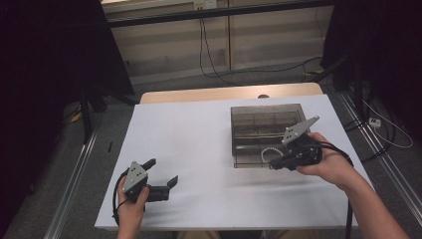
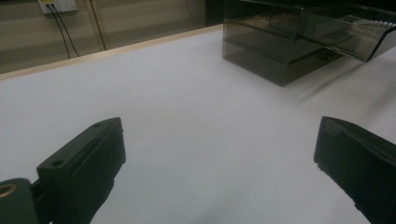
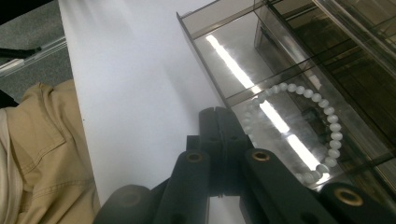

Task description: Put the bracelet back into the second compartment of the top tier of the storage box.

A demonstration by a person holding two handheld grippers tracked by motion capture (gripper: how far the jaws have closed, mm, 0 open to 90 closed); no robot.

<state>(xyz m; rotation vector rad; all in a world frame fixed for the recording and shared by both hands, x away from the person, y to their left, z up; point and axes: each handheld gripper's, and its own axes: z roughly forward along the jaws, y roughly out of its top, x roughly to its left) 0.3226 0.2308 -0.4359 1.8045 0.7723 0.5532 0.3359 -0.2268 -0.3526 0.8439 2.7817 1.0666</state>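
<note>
right tongs (image 3: 215,116): closed | bracelet (image 3: 322,109): white beads, curved, in smoky box (image 3: 205,42)

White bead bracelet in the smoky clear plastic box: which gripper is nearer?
Right. The right gripper is at the bracelet; the left gripper is far across the white table.

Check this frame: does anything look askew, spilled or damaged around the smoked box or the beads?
Nothing stands out. The smoked plastic box sits square on the white table, its dividers look intact, and the white bead bracelet lies in its near compartment. The right tool is shut beside the beads; the left tool is open over bare table.
</note>
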